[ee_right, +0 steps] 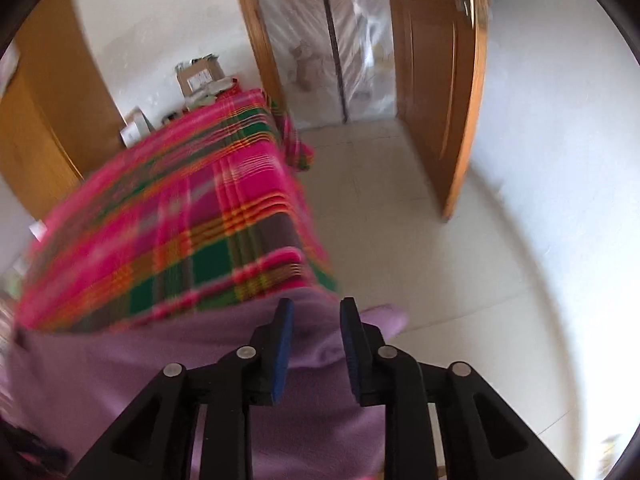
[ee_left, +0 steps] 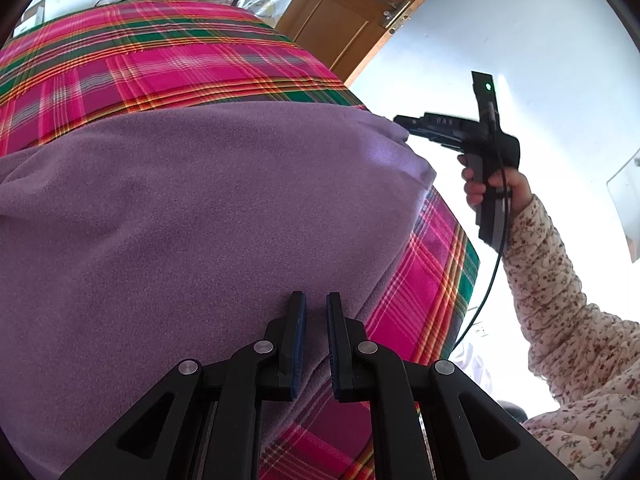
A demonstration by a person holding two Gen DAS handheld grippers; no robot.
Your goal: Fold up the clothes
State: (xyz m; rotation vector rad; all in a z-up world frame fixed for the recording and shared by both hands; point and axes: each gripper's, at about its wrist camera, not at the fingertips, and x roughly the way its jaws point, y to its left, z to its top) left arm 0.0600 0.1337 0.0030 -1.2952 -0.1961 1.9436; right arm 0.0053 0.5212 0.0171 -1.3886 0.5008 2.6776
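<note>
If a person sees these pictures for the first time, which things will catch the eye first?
The bright pink and green plaid cloth covering the bed stands out first. On it, nearer the cameras, lies a large purple fleece garment. At its right corner a hand in a floral sleeve holds the right hand-held gripper.

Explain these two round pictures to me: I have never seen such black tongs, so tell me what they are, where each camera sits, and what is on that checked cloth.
There is no machine here: a person holds a hand-operated claw in each hand, with a wide-angle camera on each looking along its fingers.

One picture comes from the left claw. Its jaws are nearly closed, pinching a fold of the purple fleece garment, which lies on a pink and green plaid cloth. At the far corner you see the right claw, held by a hand in a flowered sleeve.

The other, blurred picture comes from that right claw. Its jaws stand apart over the fleece, gripping nothing.
</note>
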